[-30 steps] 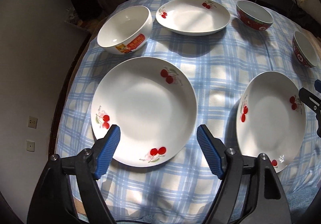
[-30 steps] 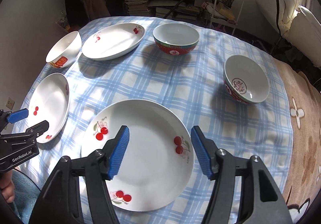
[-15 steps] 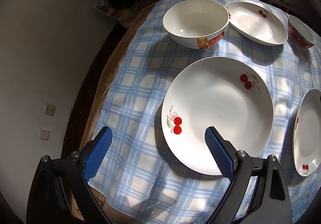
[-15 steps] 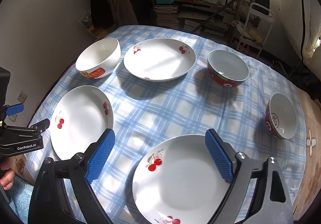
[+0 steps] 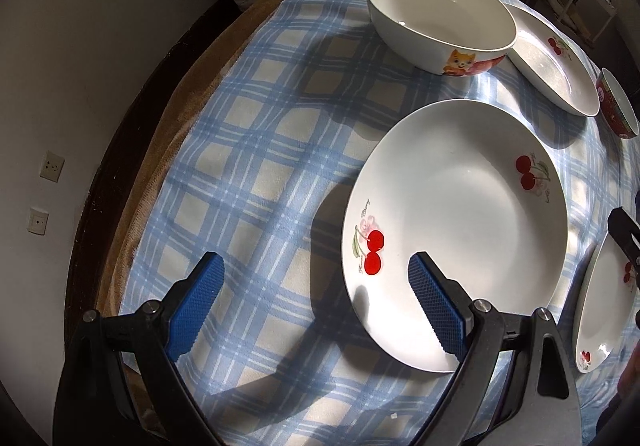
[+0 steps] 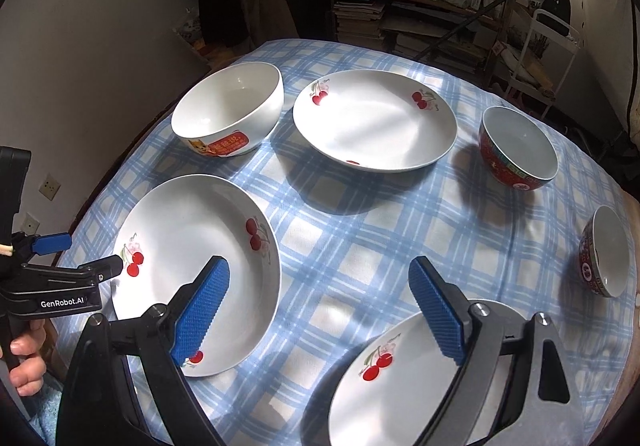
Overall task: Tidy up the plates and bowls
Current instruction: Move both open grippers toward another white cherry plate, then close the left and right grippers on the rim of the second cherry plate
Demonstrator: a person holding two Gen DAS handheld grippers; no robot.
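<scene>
Both grippers empty, jaws spread wide and just opened further, nothing between the pads

Left gripper (image 5: 314, 302) hangs over the table's left edge. Near-left cherry plate (image 5: 456, 230) lies off to its right: the right pad (image 5: 434, 302) is already over the plate's near-left rim, the left pad (image 5: 196, 300) is over bare checked cloth (image 5: 256, 150). So the rim runs across the gap close to the right pad, not centred. Can't tell from these views whether that pad touches the rim or floats above it

Right gripper (image 6: 320, 310) is over the table's near edge, between two plates: near-left plate under its left pad (image 6: 202, 312), near-right cherry plate (image 6: 400, 394) under its right pad (image 6: 438, 310). Neither rim is lined up with it

Plates are round, so no long axis; only the rim tangent matters. My read: left hand is nearer and better set for the near-left plate, needs a small shift right so the rim sits mid-gap, then close

Rest of the set, all apart:
- white cat bowl (image 6: 230, 110), far-left
- third cherry plate (image 6: 376, 118), far edge, just beside that bowl
- red bowl (image 6: 518, 148), far-right
- second red bowl (image 6: 608, 250), right edge
</scene>
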